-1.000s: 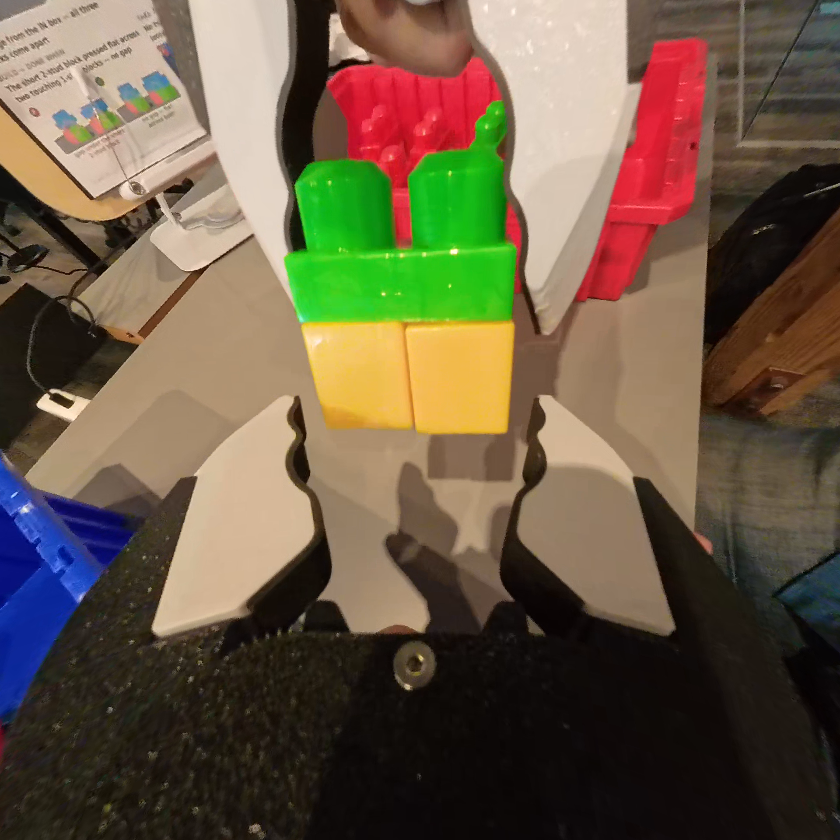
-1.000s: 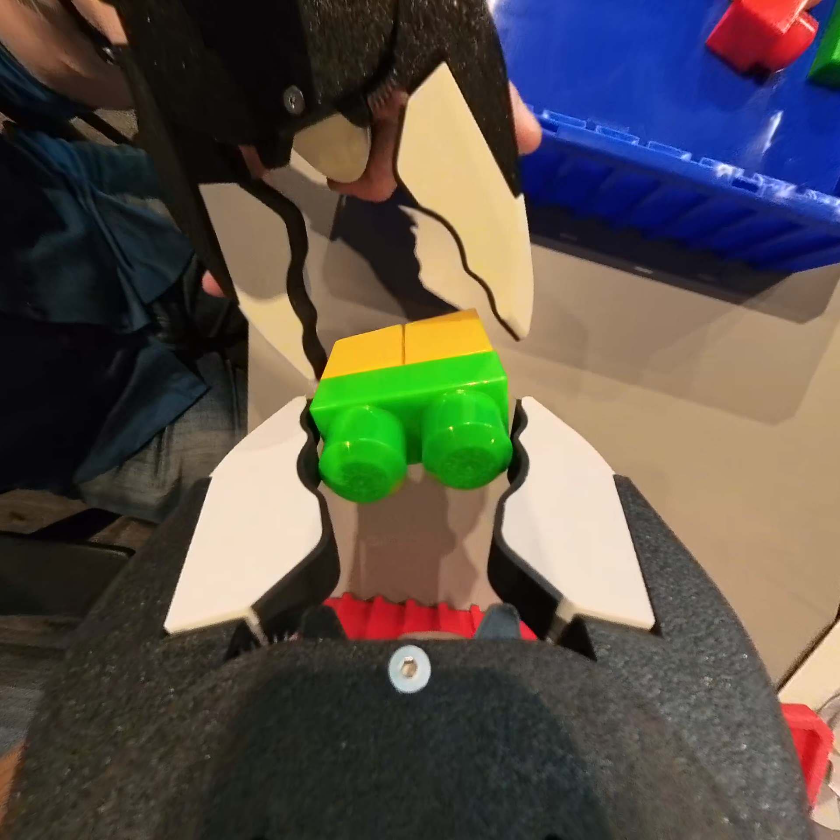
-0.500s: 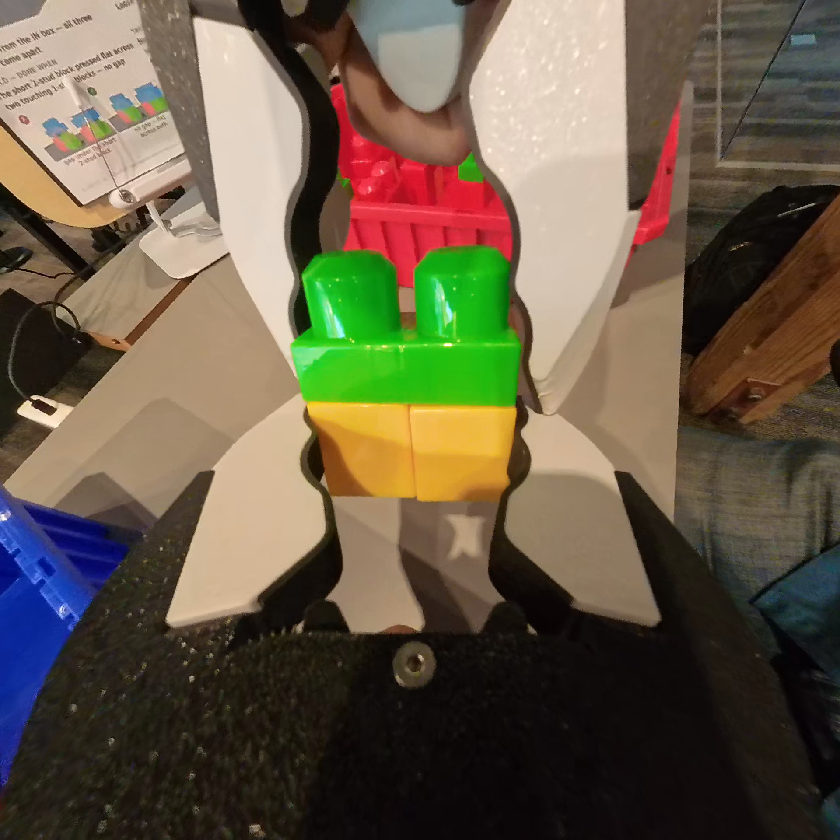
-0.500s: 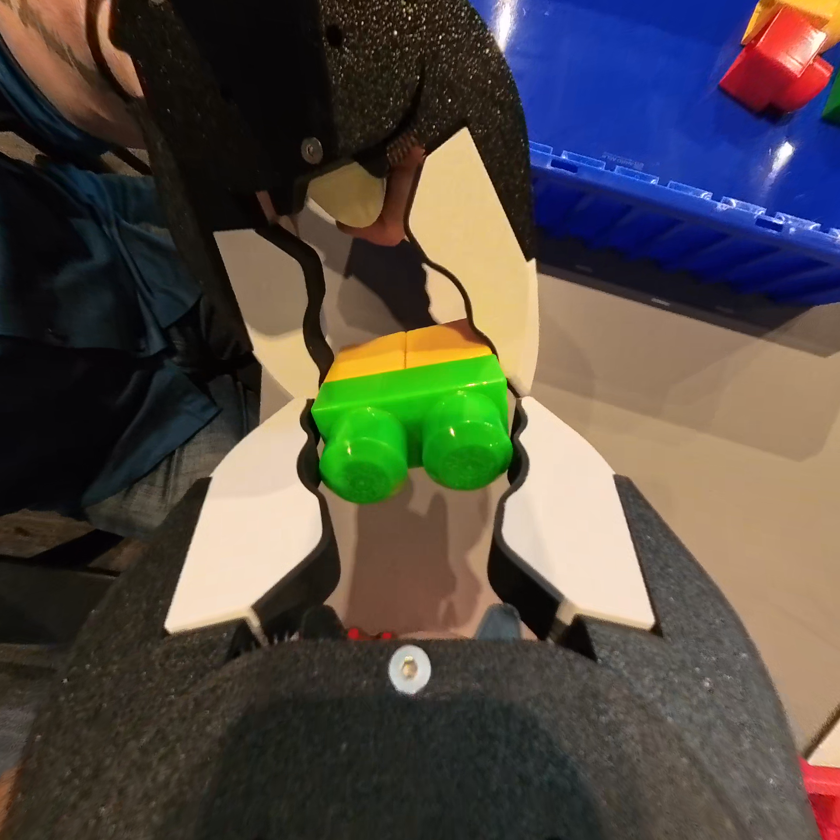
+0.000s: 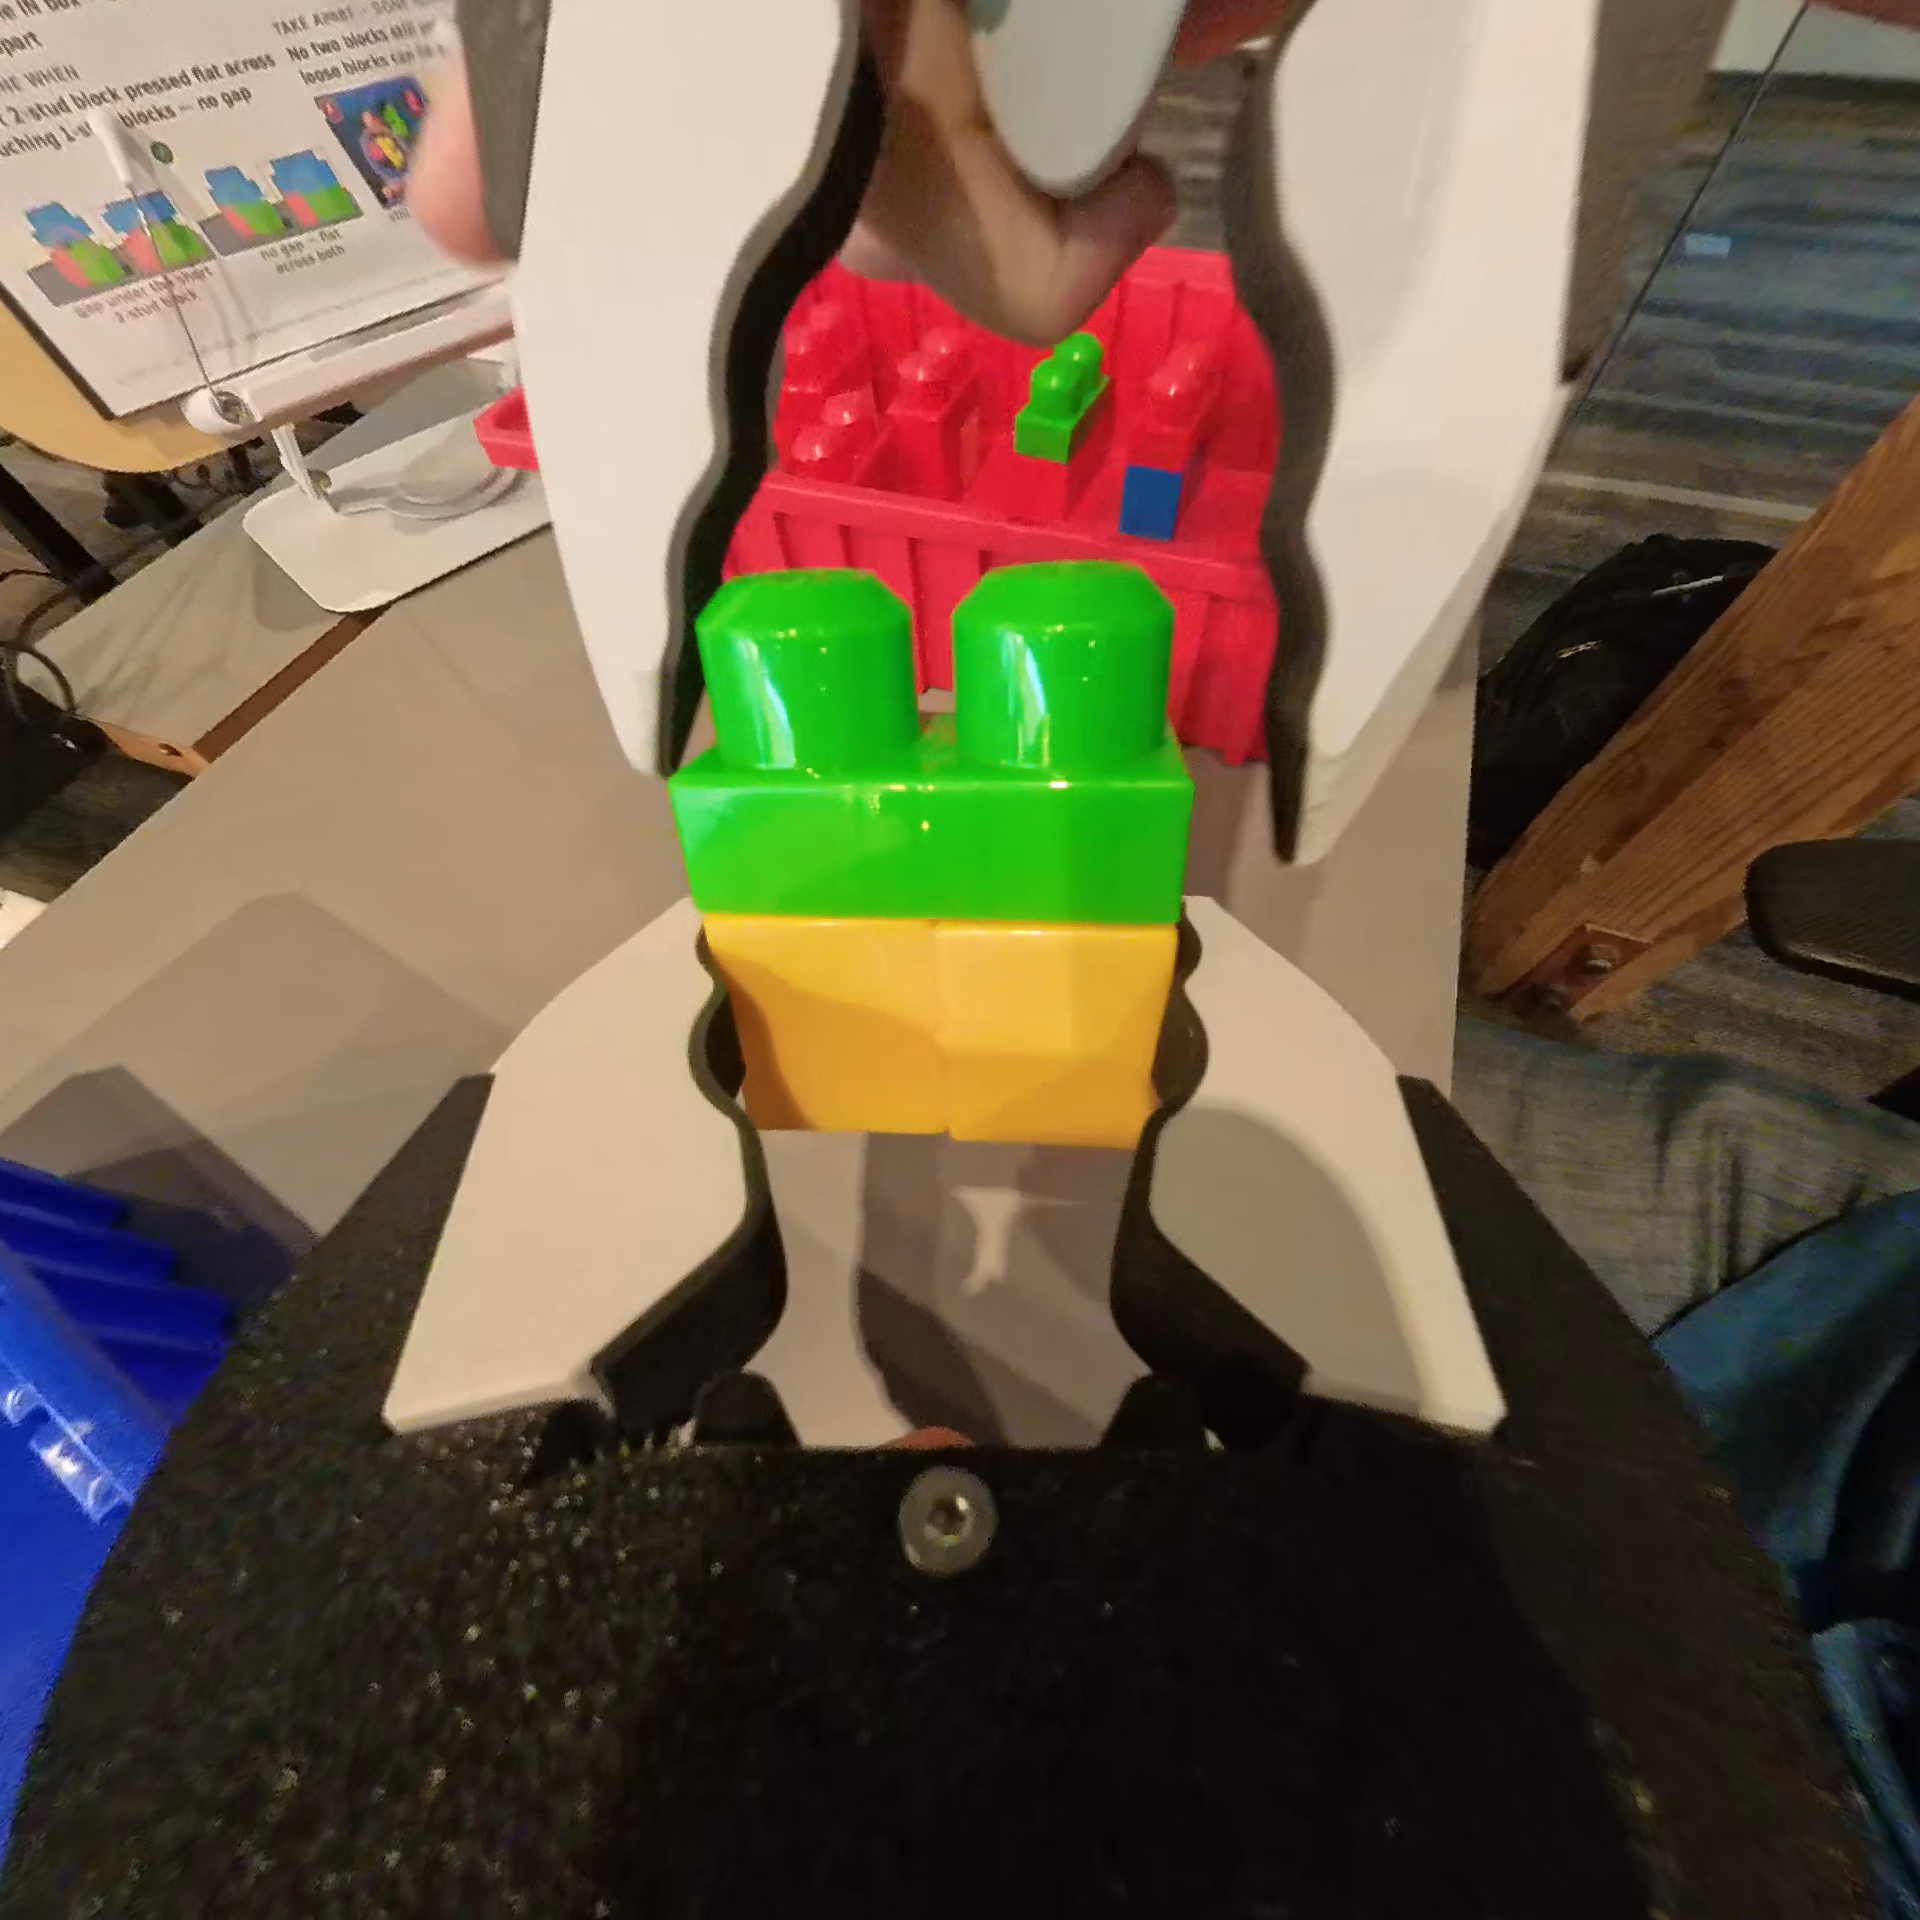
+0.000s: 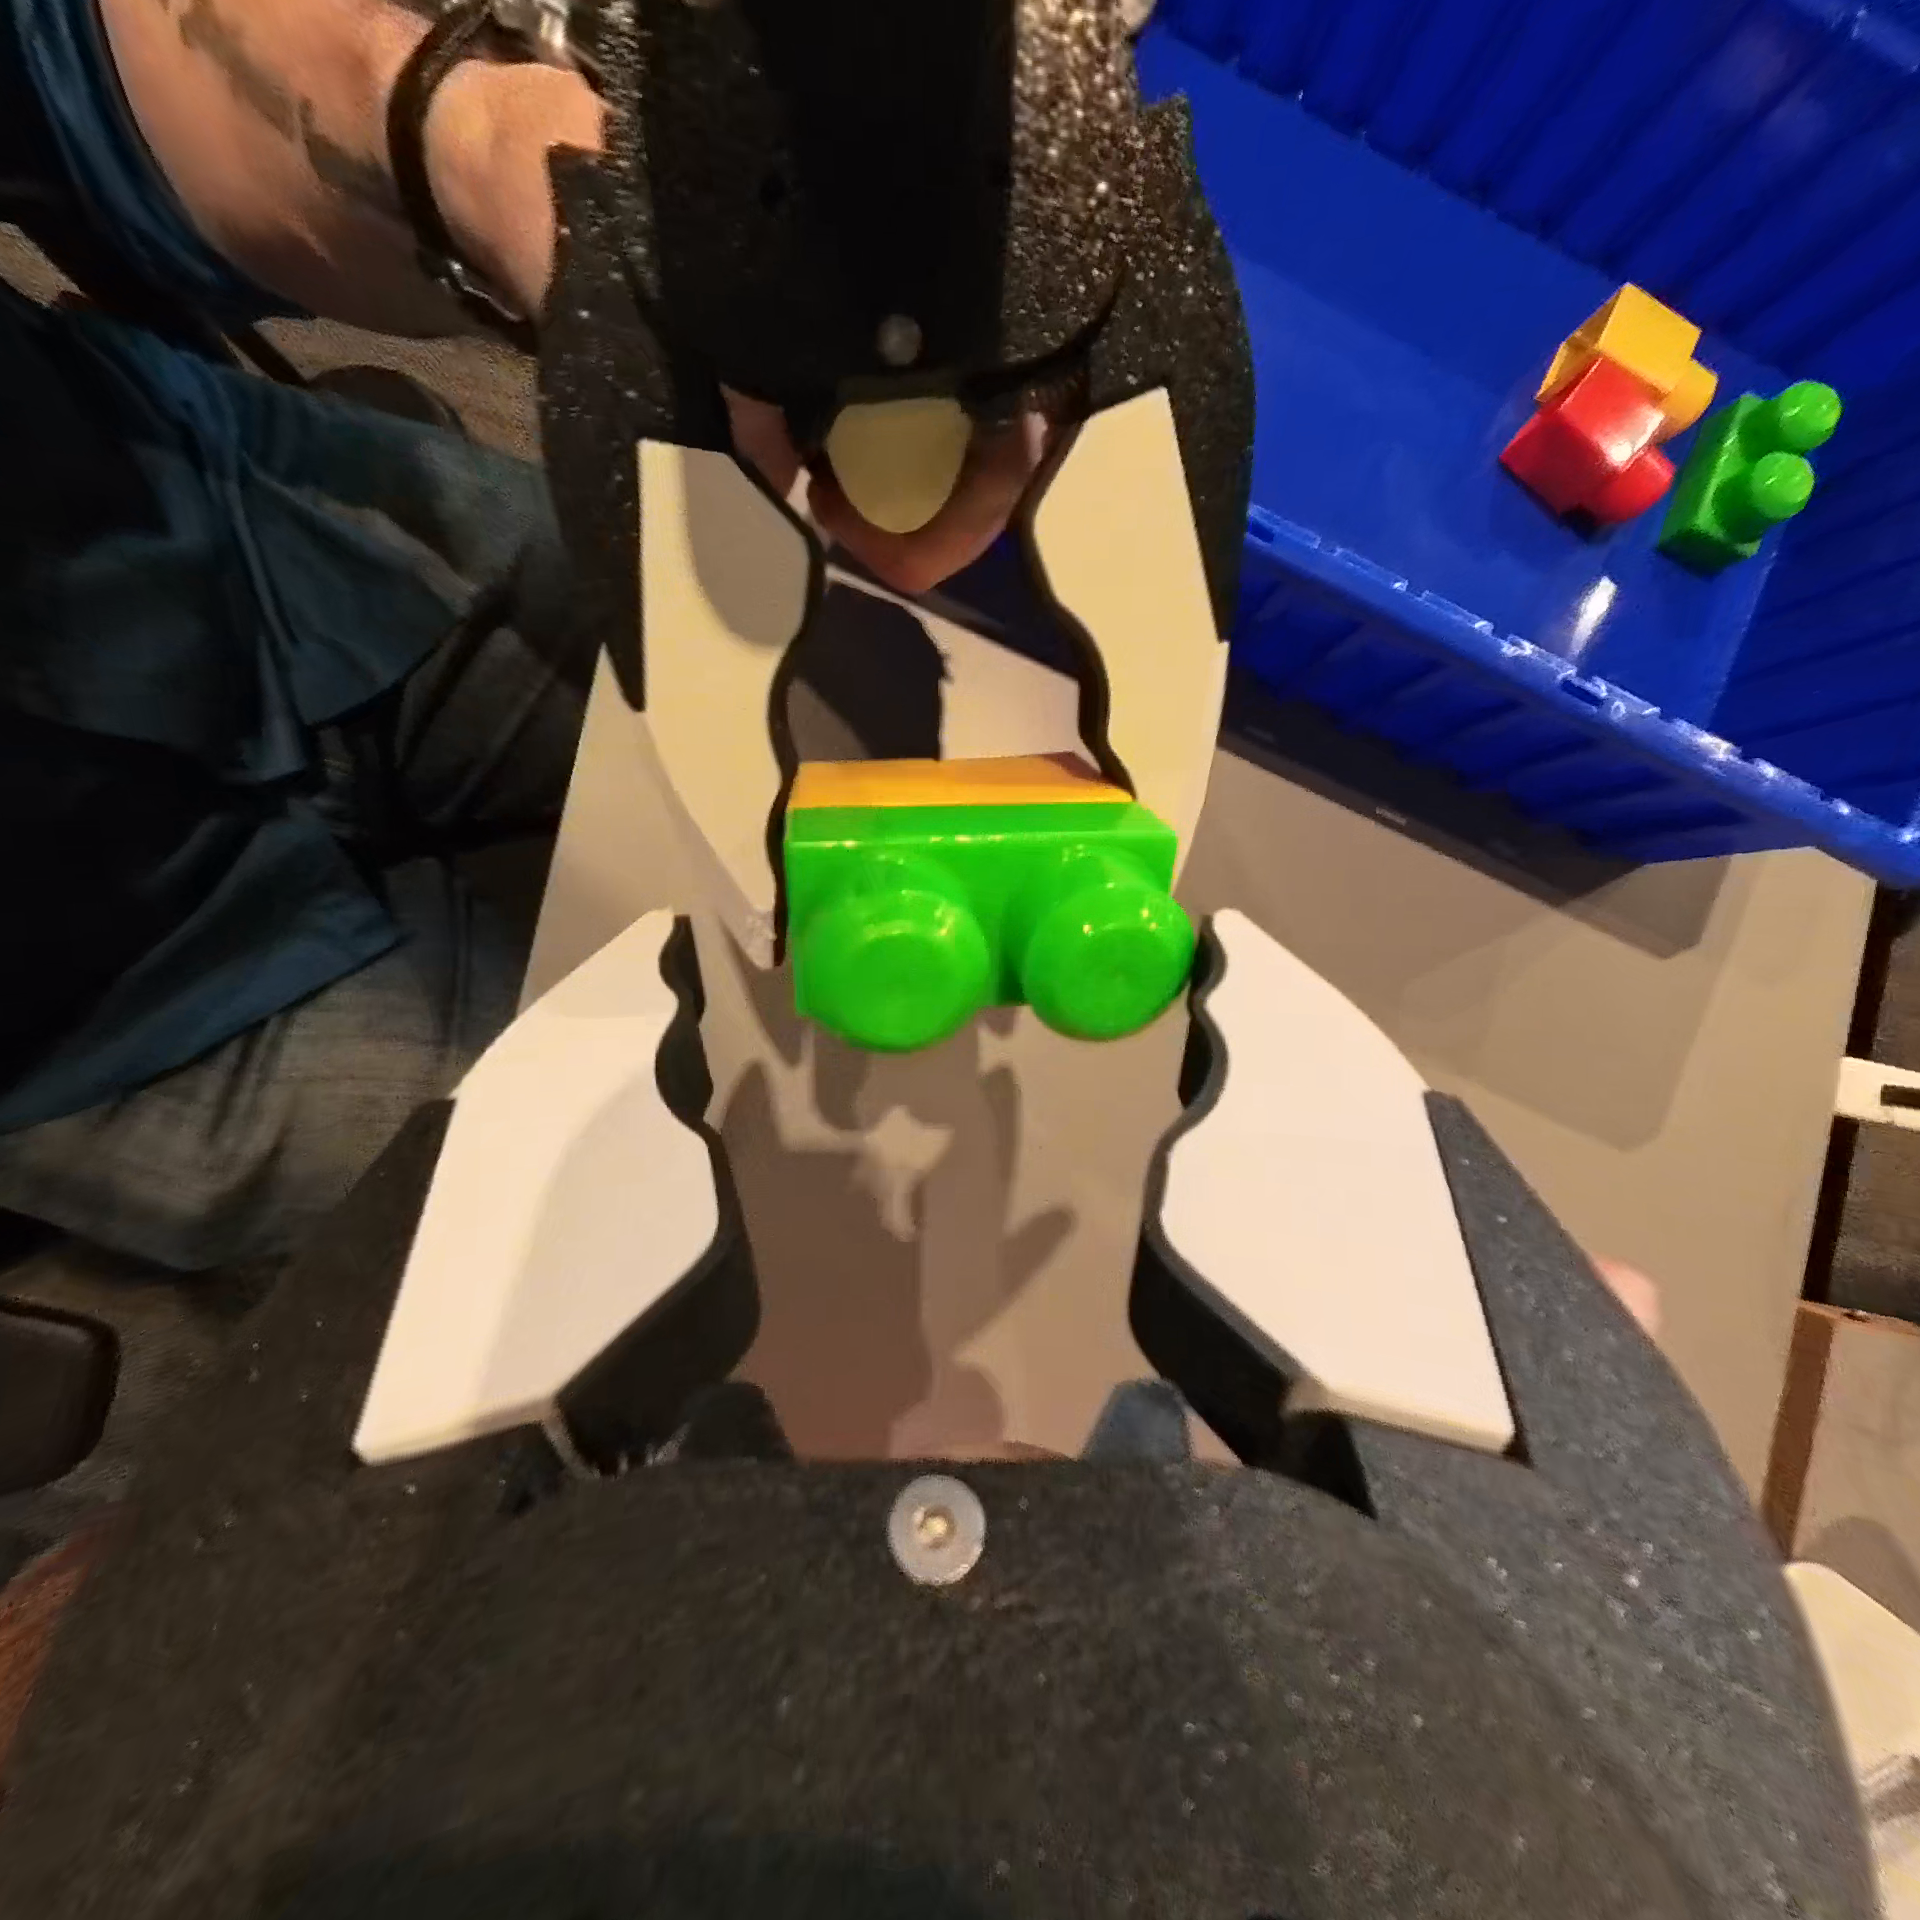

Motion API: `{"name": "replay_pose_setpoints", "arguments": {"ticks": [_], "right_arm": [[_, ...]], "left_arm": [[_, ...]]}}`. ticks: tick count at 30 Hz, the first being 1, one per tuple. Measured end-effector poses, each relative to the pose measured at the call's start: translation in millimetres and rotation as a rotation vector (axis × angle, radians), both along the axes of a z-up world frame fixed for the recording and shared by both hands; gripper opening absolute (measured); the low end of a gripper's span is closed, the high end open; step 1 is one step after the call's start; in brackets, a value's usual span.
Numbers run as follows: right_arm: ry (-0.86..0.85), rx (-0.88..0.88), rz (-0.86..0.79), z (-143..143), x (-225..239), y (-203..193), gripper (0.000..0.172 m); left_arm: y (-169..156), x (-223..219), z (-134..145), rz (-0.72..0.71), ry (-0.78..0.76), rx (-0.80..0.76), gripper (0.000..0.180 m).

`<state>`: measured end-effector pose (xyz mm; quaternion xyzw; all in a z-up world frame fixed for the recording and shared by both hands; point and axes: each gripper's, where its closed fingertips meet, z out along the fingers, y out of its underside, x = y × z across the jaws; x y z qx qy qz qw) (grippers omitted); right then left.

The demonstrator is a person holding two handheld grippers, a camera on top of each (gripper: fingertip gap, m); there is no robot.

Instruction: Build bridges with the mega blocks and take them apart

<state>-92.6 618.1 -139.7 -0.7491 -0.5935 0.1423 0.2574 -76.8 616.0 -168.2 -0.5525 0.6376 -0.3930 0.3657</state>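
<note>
Yellow blocks (image 5: pixel 940 1023) sit clamped across my left claw (image 5: pixel 940 1023), green block (image 5: pixel 930 842) stacked beyond; my right claw (image 6: pixel 940 966) faces it, spread wide, one pad (image 6: pixel 1205 961) touching a stud

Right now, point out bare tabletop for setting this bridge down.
Free: the grey table between the blue bin and red bin, and the strip below the blue bin's wall. Crowded: the middle, where both grippers flank the green block and yellow blocks.

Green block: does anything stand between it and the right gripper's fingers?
On one side a finger of the left gripper shows in the gap beside the green block; on the other side, nothing visible.
</note>
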Motion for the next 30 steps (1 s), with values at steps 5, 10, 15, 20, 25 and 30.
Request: {"name": "replay_pose_setpoints", "arguments": {"ticks": [5, 10, 15, 20, 25, 30], "right_arm": [[-0.009, -0.010, 0.003, 4.1, 3.2, -2.1, 0.090], [-0.051, -0.041, 0.003, -8.6, -0.6, -1.6, 0.090], [-0.059, -0.075, 0.026, -14.4, -1.2, -5.9, 0.080], [-0.086, -0.082, 0.010, -18.9, 1.5, -6.6, 0.079], [-0.062, -0.088, 0.000, -17.3, 0.0, -7.2, 0.079], [-0.022, -0.100, -0.026, -14.6, -0.6, -8.5, 0.079]], "left_arm": [[-1.5, 1.1, -2.0, -0.023, 0.011, -0.015, 0.078], [-7.1, 3.9, 0.9, -0.044, 0.006, -0.005, 0.078], [-11.0, 3.6, -3.0, -0.077, 0.024, 0.021, 0.078], [-12.9, 3.4, -8.4, -0.099, 0.049, 0.004, 0.078], [-13.7, 1.8, -7.2, -0.110, 0.051, 0.001, 0.078], [-15.4, 1.5, -6.7, -0.114, 0.051, -0.007, 0.078]]}}
